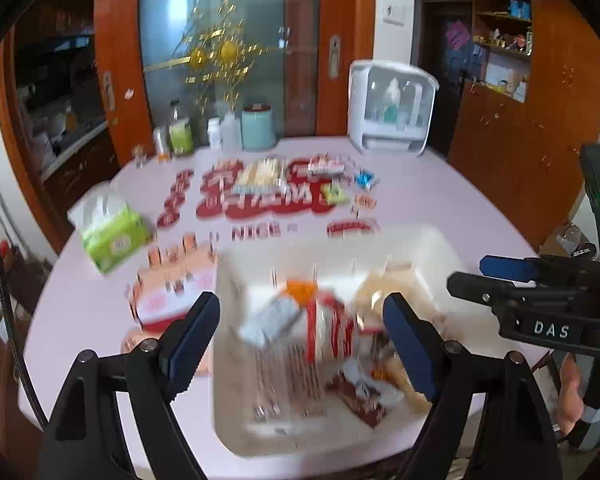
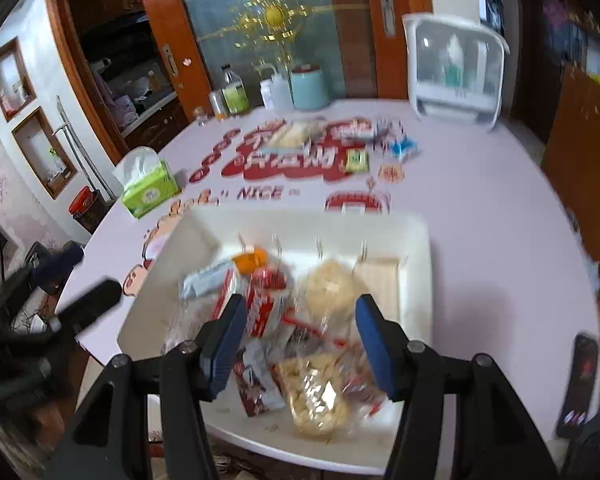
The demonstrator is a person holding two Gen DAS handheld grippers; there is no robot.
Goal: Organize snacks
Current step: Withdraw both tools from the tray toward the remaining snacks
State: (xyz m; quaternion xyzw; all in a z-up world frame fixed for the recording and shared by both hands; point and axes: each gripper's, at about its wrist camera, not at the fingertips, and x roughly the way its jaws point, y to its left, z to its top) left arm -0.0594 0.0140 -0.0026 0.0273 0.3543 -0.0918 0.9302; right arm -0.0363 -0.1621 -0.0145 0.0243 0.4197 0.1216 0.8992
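A round pale pink table (image 2: 480,216) with red printed lettering filled both views. A white bin (image 2: 416,280) of bagged snacks (image 2: 316,392) sat at lower centre. Both the left gripper (image 1: 300,344) and right gripper (image 2: 300,340) hovered spread and empty. A green tissue pack (image 2: 148,190) lay left; wooden doors and shelves stood behind.

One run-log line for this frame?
left gripper: open, empty | right gripper: open, empty | white bin: holds snack packets | loose snacks: on table
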